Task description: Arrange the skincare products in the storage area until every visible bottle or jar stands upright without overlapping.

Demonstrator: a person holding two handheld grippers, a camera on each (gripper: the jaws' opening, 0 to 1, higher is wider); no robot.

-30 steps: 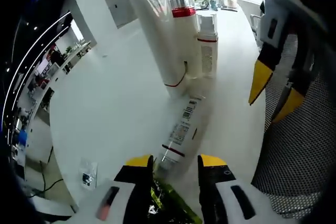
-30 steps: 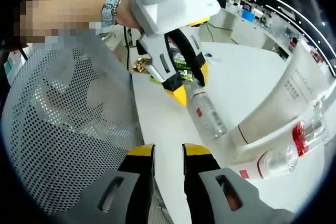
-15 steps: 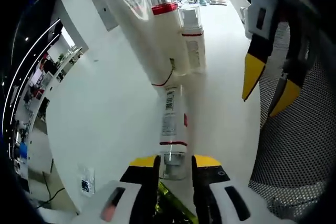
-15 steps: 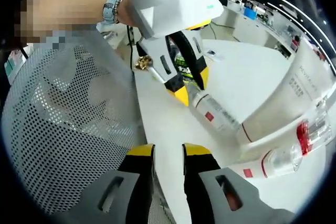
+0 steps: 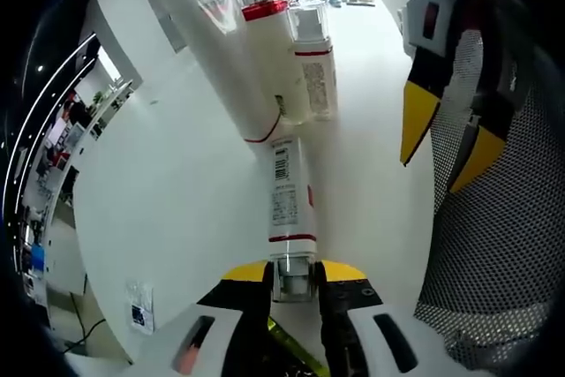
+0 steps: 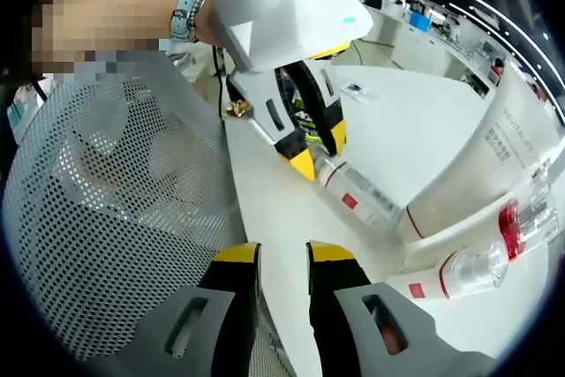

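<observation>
A slim clear bottle (image 5: 287,196) with a red band and a barcode lies flat on the white table (image 5: 168,192). Its clear cap sits between the jaws of my left gripper (image 5: 293,273), which is shut on it. Beyond its far end stand a large white tube (image 5: 212,41), a red-banded bottle (image 5: 269,33) and a small white bottle (image 5: 315,72), close together. My right gripper (image 6: 282,258) hovers beside them, narrowly open and holding nothing. In the right gripper view, the left gripper (image 6: 320,152) clamps the lying bottle (image 6: 366,205) next to the tube (image 6: 481,165).
A grey perforated mesh surface (image 6: 115,218) lies along the table's edge, also seen as the mesh (image 5: 494,262) under the right gripper (image 5: 446,143). A small packet (image 5: 137,306) lies near the table's edge. A person's arm with a wristband (image 6: 185,11) holds the left gripper.
The left jaws have closed from open onto the lying bottle's cap. The bottle has swung from slanted into line with the jaws. The right gripper has barely moved.
</observation>
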